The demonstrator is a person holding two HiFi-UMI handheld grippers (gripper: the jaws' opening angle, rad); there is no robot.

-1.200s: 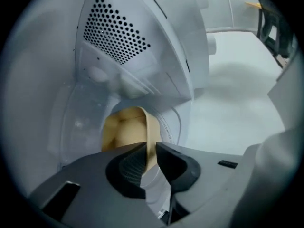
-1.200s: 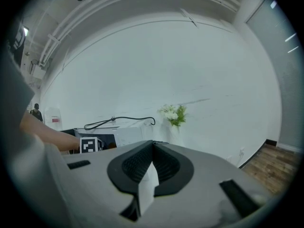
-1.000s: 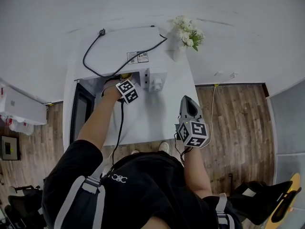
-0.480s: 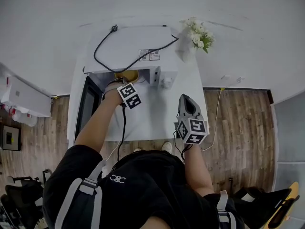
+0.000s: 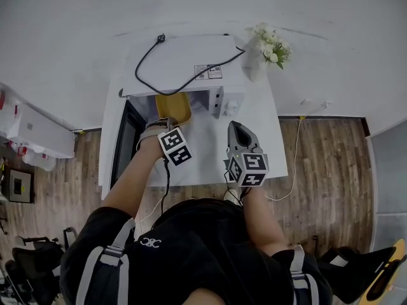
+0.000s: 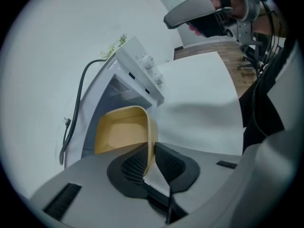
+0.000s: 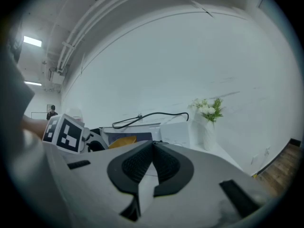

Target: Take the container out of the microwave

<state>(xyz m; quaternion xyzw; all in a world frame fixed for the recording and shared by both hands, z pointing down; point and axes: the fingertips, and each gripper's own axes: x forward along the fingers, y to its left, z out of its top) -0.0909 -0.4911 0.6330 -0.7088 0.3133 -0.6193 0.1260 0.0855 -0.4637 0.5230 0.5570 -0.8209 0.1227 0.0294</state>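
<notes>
A person stands at a white table (image 5: 206, 154) set against a white wall, a gripper in each hand. A white microwave (image 5: 191, 49) sits at the table's far edge, its dark door (image 5: 127, 138) swung open to the left. A black cord (image 5: 184, 84) loops across its top. The left gripper (image 6: 151, 148) points steeply down at the oven's mouth. Its jaws are closing, and their pads are clamped on the right-hand wall of the yellow container (image 6: 123, 132). The container is open-topped and looks empty. Seen from the head view, it sits at the open mouth, reaching out past the microwave's front edge over the table. The right gripper (image 7: 153, 148) hangs over the table to the right, near the oven's control panel and well apart from the container. It points almost level, with its jaws clenched on nothing. White flowers (image 5: 272, 43) stand at the microwave's right, by the wall.
</notes>
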